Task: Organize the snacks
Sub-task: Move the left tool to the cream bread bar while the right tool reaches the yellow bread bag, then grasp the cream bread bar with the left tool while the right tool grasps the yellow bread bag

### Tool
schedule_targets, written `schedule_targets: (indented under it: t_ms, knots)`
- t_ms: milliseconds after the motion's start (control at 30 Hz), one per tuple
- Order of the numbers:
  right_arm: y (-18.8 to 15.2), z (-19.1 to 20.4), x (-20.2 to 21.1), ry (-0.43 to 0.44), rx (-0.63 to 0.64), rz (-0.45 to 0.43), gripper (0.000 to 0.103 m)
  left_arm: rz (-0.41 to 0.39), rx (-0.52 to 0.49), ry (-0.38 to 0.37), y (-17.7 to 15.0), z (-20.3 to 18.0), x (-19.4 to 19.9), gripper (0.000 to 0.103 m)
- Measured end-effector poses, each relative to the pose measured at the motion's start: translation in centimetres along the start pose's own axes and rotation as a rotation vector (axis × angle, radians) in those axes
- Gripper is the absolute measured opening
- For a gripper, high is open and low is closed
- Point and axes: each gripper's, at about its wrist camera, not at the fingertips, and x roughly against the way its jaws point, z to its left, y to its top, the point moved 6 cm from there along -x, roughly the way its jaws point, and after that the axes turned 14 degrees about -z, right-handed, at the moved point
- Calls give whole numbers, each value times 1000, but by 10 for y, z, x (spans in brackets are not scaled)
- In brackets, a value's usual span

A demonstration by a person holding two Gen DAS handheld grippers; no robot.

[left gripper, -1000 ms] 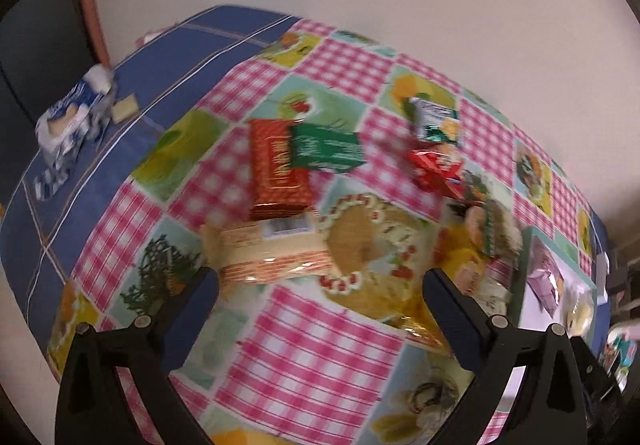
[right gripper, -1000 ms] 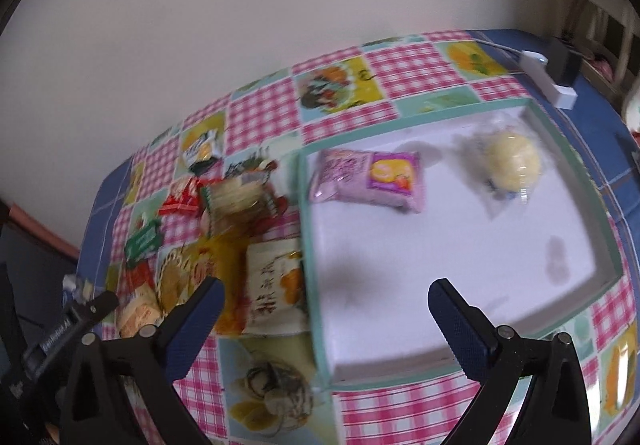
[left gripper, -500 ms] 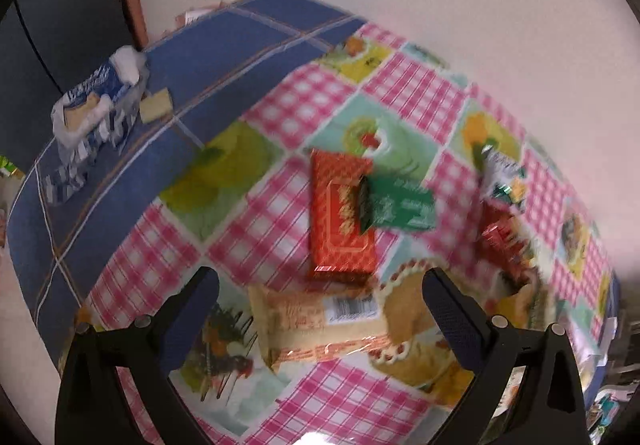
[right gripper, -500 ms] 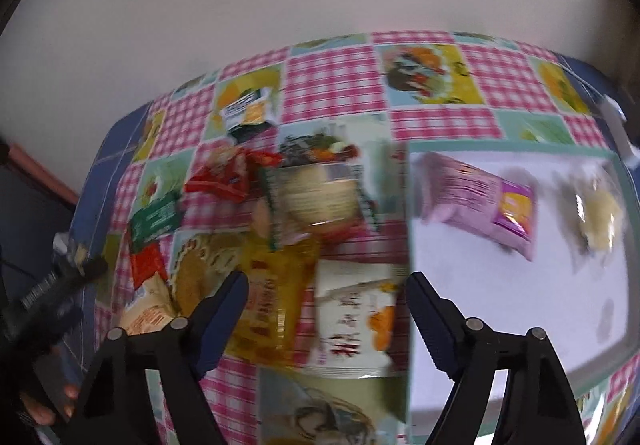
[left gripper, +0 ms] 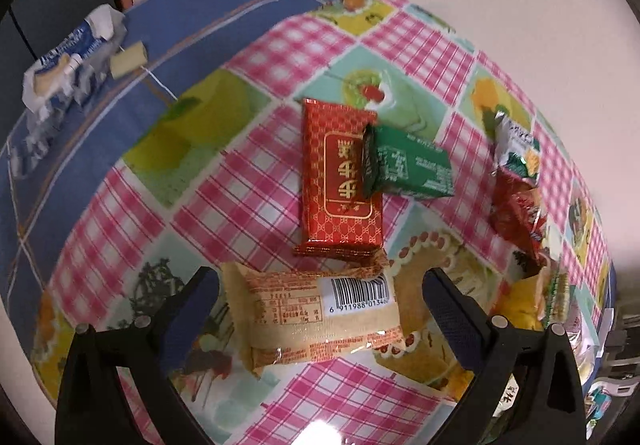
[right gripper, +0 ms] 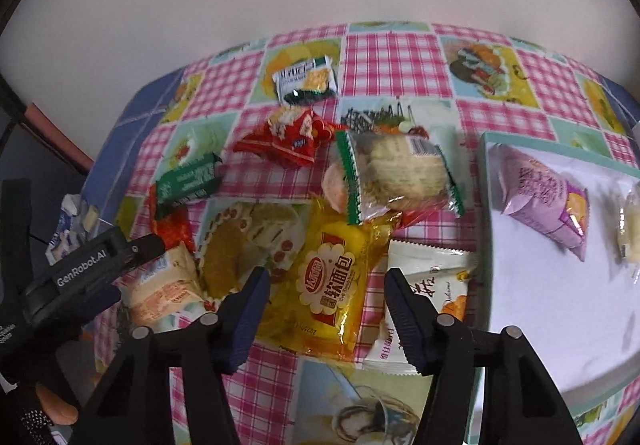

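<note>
Two handheld grippers hang over a snack-strewn checked tablecloth (right gripper: 384,57). Nearest the right gripper (right gripper: 326,299), whose jaws have just been closing to a partly open stance, a yellow bread pack (right gripper: 332,281) lies between the blue pads; whether they touch it cannot be told. Just beside it, against the tray's rim, rests a white pack (right gripper: 430,277). The left gripper (left gripper: 320,305) holds its jaws wide, straddling a beige cake pack (left gripper: 316,319) with a barcode, clear of it on both sides.

Further back, a clear pack of biscuits (right gripper: 394,175) overlaps the yellow one's far end. A red bar (left gripper: 340,181) lies beyond the beige pack, with a green pack (left gripper: 408,163) lapping over its right edge. A crumpled red wrapper (right gripper: 290,137) and a white-and-green sachet (right gripper: 306,79) lie farthest out.

The teal-rimmed tray (right gripper: 486,205), to the right, holds a lilac pack (right gripper: 544,197) and, at the frame's edge, a pale round item in clear wrap (right gripper: 630,221), the two apart on its white floor.

On the blue cloth (left gripper: 208,17) to the far left lies a blue-and-white tissue pack (left gripper: 66,59).
</note>
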Motion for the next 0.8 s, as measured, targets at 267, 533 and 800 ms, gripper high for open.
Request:
schedule_targets:
  t_ms: [267,533,800]
  knots:
    - [-11,4,-19,-11,23,36,56,44,-34,40,-10,-3,-21,98]
    - [-15,10,-24,-26,54,25,53,33,-46,57,-17,-6,-24,85]
    - [-13,11,-16,-21,63,8,44,32,-23,-6,-19,-19,-11,75]
